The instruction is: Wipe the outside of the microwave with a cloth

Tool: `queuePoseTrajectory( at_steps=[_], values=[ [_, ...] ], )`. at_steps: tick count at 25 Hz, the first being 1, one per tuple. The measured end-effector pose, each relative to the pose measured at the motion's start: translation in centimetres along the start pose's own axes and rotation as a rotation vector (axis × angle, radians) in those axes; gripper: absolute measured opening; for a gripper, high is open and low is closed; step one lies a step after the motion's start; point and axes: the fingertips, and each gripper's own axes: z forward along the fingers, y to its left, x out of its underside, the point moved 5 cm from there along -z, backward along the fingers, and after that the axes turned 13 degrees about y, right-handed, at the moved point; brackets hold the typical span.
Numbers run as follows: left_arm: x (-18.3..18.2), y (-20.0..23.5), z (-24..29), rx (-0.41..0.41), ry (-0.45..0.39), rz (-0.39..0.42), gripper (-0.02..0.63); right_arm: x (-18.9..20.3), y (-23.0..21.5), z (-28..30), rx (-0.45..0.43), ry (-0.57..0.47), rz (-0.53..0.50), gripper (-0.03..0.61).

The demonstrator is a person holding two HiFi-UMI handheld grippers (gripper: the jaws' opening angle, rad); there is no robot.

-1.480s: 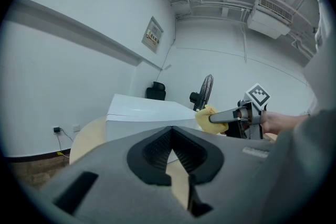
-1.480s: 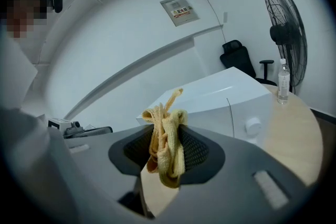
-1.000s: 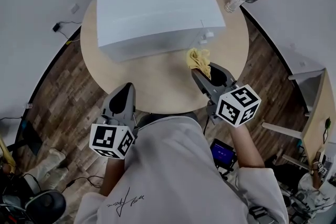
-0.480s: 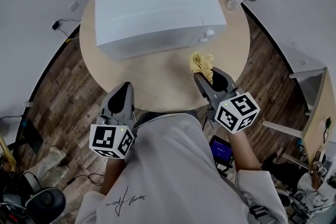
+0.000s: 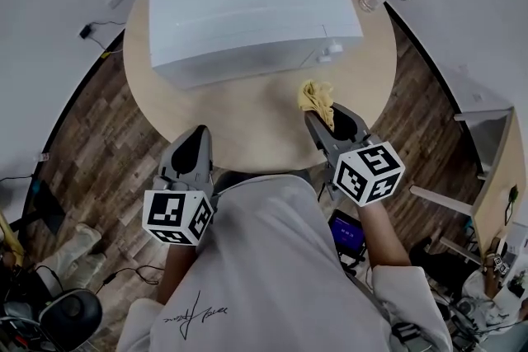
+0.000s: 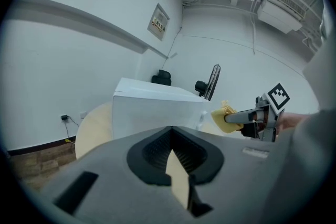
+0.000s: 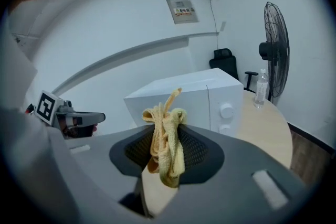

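While the right tongs (image 5: 323, 113) are clamped on the bunched yellow cloth (image 5: 316, 94), holding it near the knob end of the microwave (image 5: 247, 4) front with no visible contact, the left tongs (image 5: 193, 141) are closed on nothing at the near edge of the desk (image 5: 247, 124); the microwave is a plain white box with two round knobs (image 7: 227, 111), standing toward the far side of the round, pale desk. Print on the wall plaque (image 7: 181, 9) is too small to read.
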Motion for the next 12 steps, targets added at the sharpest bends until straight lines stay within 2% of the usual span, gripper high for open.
queuePoseTrajectory(
  at_steps=[7, 12],
  values=[
    [0.5, 0.3, 0.6, -0.002, 0.029, -0.019, -0.009, 0.2, 0.1, 0.9, 0.033, 0.045, -0.026, 0.123],
    [0.6, 1.4, 0.8, -0.014, 0.022, -0.082, -0.009, 0.1, 0.2, 1.9, 0.050, 0.083, -0.050, 0.123]
  ],
)
